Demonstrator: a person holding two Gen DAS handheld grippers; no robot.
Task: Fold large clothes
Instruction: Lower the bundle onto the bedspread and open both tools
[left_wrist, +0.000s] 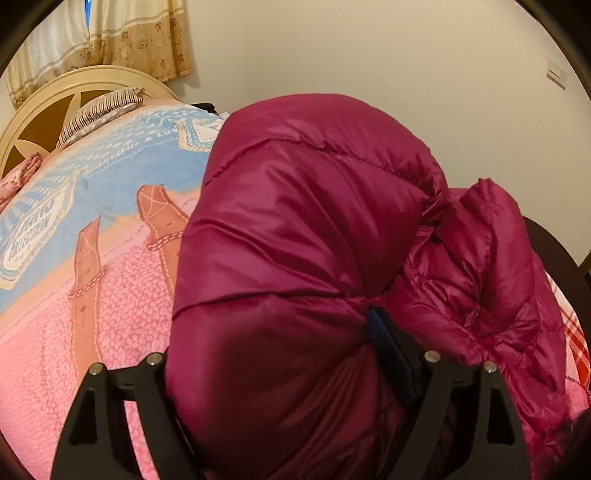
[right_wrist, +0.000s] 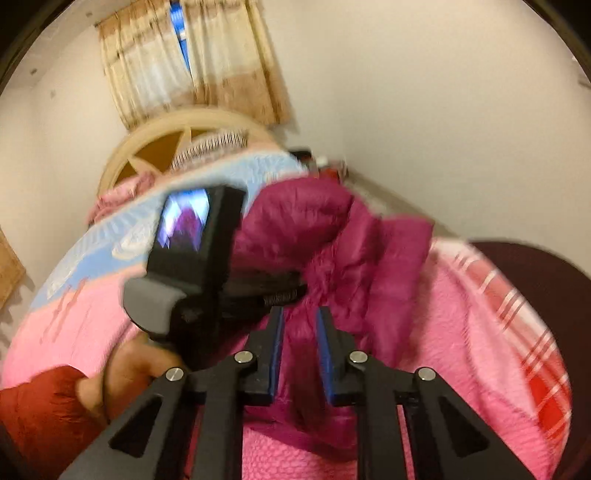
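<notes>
The puffy magenta down jacket (left_wrist: 295, 240) lies bunched on the bed, toward its right edge and foot, over the pink end of the bedspread (left_wrist: 74, 332). A fat quilted roll of it fills my left gripper (left_wrist: 280, 369): those jaws stand wide, one pad pressed into a seam on the right, the other finger buried behind the bulge on the left, so I judge they are clamped on that thick fold. My right gripper (right_wrist: 299, 354) stands narrow, its blue pads (right_wrist: 325, 350) close together with a dark magenta strip of the jacket running up between them. The view is smeared, so I cannot tell whether the pads pinch it or merely flank it.

I expect it to be light, springy and slick. The shiny shell should slide under a shallow pinch, and the filling will puff any fold back open. Holds at quilted seams or hems, taken deep, look safest to me.

Much is hidden. I cannot find collar, sleeves or zip in this heap, nor how many layers are stacked. In the right wrist view my left hand (right_wrist: 125, 373) and the gripper's body with its small screen (right_wrist: 184, 221) cover the jacket's left part. Beyond, the blue end of the bedspread runs to a striped pillow (left_wrist: 99, 110), the cream headboard (left_wrist: 55, 96) and curtains (left_wrist: 110, 40).
</notes>
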